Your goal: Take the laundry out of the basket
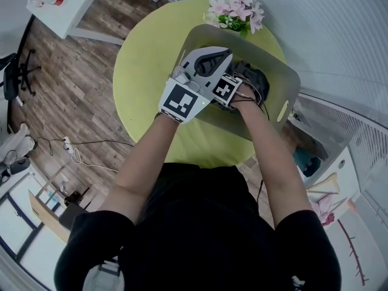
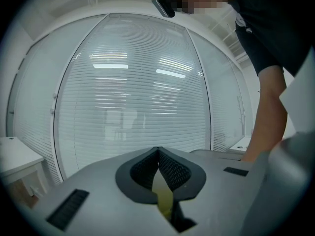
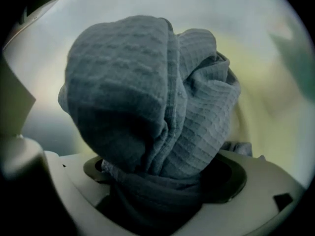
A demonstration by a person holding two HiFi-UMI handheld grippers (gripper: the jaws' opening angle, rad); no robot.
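Laundry (image 3: 147, 97) is one grey-blue waffle-knit cloth, all bunched up with deep folds. It looks nearly black from the head view. It's sitting down in the grey basket (image 1: 285, 83) on the round yellow-green table (image 1: 145, 59). Right gripper (image 1: 244, 85) is tipped down into the basket with its jaws spread wide and the cloth heaped between them, not really squeezed. Left gripper (image 2: 158, 154) hangs just beside it over the basket, jaws pressed together on nothing.
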